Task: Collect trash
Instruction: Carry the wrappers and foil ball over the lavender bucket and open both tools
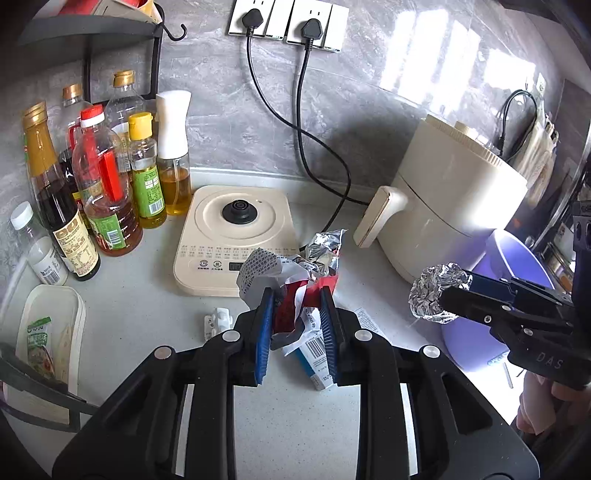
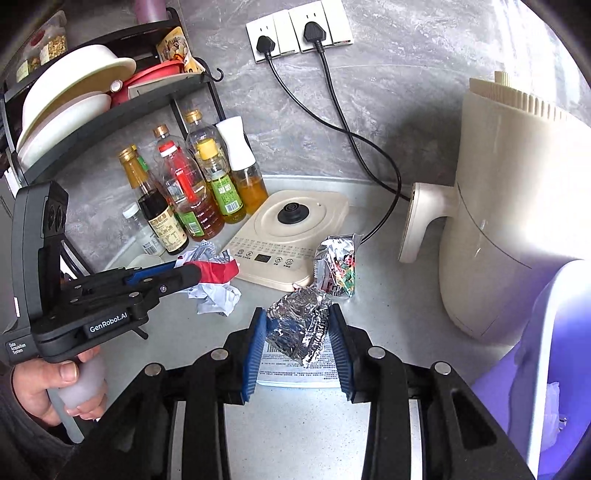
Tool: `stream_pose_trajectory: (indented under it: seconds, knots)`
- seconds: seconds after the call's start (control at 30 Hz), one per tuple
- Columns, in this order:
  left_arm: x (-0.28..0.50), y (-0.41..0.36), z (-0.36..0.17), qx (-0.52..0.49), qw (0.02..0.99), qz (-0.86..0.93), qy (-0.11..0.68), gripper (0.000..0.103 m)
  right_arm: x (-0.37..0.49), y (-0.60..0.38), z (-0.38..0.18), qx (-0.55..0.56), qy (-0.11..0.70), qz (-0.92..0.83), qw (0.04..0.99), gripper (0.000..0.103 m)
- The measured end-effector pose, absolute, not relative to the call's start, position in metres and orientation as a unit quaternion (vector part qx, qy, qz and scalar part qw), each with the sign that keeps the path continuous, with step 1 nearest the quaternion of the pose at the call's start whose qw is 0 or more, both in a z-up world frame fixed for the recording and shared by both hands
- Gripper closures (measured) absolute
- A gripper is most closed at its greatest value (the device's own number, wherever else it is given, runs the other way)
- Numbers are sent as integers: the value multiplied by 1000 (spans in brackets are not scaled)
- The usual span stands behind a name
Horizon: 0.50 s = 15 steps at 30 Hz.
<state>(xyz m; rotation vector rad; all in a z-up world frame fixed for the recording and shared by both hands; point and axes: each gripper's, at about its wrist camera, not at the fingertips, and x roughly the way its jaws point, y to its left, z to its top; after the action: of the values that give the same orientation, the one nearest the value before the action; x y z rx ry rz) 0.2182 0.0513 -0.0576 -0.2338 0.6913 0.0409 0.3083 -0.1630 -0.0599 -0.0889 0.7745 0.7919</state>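
Foil ball (image 2: 301, 326) and wrapper (image 1: 291, 295) clamped in hand-held grippers, bottles (image 1: 107, 177) behind.

A grey marbled wall (image 1: 229, 122) fills the top of both views, with a row of white sockets (image 1: 288, 18) at upper centre and two black plugs (image 1: 312, 29) in them, their cords trailing down to the pale speckled countertop (image 1: 147, 306). Bright window light falls as pale bars on the wall at upper right – the glare washes out that corner. A black corner shelf (image 2: 110, 107) at upper left of the right wrist view carries cream bowls (image 2: 70, 85). Below it stand oil and sauce bottles (image 1: 107, 177). A cream kettle base (image 1: 236, 236) sits mid-frame; a cream air fryer (image 1: 454, 192) stands at right.
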Motion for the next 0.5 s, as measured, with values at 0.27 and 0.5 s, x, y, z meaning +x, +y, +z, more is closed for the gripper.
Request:
stream_pose_trajectory:
  seconds: [0.27,0.5]
  knots:
    - [201,35,-34,-112,944,-7,309,78,290,-201,-20,-21,325,343,881,69]
    - [200,9,-23,-102,948,-45,298,78,282,-242,-3,-9,307,294,905,69]
